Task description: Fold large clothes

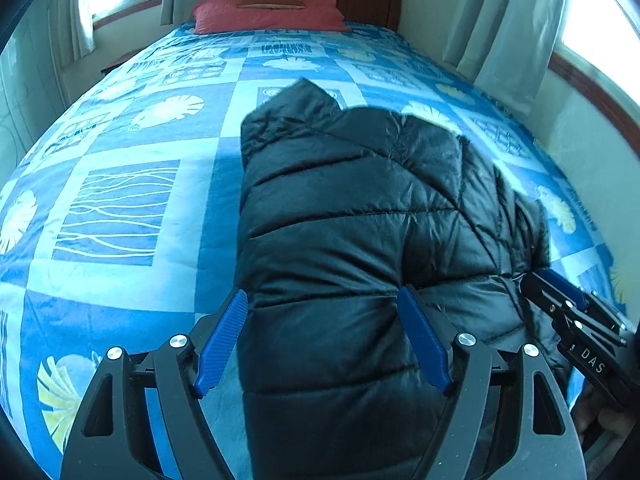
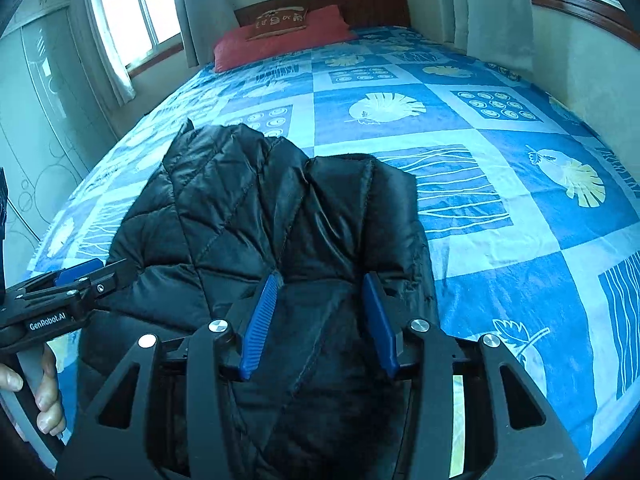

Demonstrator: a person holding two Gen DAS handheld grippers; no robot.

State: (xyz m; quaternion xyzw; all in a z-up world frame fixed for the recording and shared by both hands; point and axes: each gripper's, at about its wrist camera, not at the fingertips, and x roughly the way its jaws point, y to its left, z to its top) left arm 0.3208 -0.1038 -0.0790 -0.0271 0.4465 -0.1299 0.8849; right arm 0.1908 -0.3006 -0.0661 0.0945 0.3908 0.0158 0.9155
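A black quilted puffer jacket lies folded into a long narrow bundle on the blue patterned bedspread, its collar end toward the pillows. My left gripper stands wide open over the near end of the jacket, its blue pads either side of the fabric and not pressing on it. My right gripper hovers over the jacket's other near part, jaws apart, with fabric lying loose between the pads. Each gripper shows at the edge of the other's view: the right gripper and the left gripper.
A red pillow with a small brown cushion lies against the wooden headboard. Curtains and windows flank the bed. A wardrobe stands at the left. A person's hand grips the left tool's handle.
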